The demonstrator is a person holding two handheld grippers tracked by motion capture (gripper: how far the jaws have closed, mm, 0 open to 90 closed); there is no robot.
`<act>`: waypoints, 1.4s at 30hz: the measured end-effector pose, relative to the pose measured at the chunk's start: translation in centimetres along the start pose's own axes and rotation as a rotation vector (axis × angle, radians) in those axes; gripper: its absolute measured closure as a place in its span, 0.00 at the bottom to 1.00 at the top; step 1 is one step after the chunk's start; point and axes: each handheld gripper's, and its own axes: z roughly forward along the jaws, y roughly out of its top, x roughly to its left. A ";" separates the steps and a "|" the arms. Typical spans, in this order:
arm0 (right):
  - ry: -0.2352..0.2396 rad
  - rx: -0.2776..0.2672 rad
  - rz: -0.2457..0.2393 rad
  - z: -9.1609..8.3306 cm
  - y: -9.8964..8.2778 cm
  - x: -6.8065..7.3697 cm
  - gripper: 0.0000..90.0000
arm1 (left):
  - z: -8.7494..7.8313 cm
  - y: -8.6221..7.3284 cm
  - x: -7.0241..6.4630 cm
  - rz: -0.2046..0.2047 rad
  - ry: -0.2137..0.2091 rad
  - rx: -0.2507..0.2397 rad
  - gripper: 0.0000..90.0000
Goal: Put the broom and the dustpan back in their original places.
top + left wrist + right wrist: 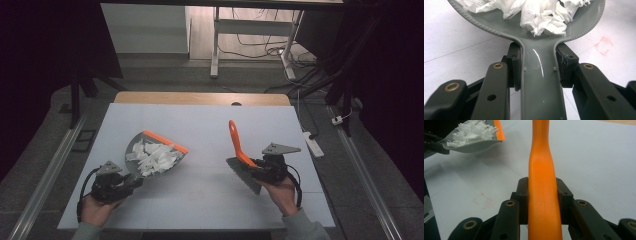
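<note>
I have the left tongs (131, 183) pinching the grey handle of the dustpan (155, 155), whose pan sits left of the surface's middle, toward the near edge, heaped with torn white paper scraps (152, 157). In the left gripper view the pads (515, 66) press the handle from both sides, and the pile reaches close to the pan's rim. The right tongs (256, 170) are clamped on the orange handle of the brush (240, 152), right of middle, bristles low near the surface and handle tip pointing toward the far edge.

My main worry is the load — the scraps are light and loosely piled, so if I tilt the dustpan toward its orange lip or move it sharply, I expect pieces to slide or flutter back onto the white surface (210, 125). The handle looks smooth and glossy, so the pan might twist in the grip. The brush could also swing round — its bristle end hangs off to one side of my hold.
</note>
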 end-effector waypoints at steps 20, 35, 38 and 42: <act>0.011 0.039 0.027 0.4 -0.5 -1.4 0.78 | 2.5 0.1 0.0 -0.122 0.134 0.018 0.68; 0.000 0.052 0.057 0.3 -0.7 -2.0 0.78 | 3.7 -0.2 1.8 -0.260 0.188 0.004 0.68; 0.003 0.058 0.056 0.4 -0.7 -1.9 0.78 | 3.9 -0.2 1.7 -0.267 0.193 0.006 0.68; 0.006 0.070 0.053 0.6 -0.8 -1.8 0.78 | 4.4 -0.1 1.4 -0.259 0.200 0.021 0.68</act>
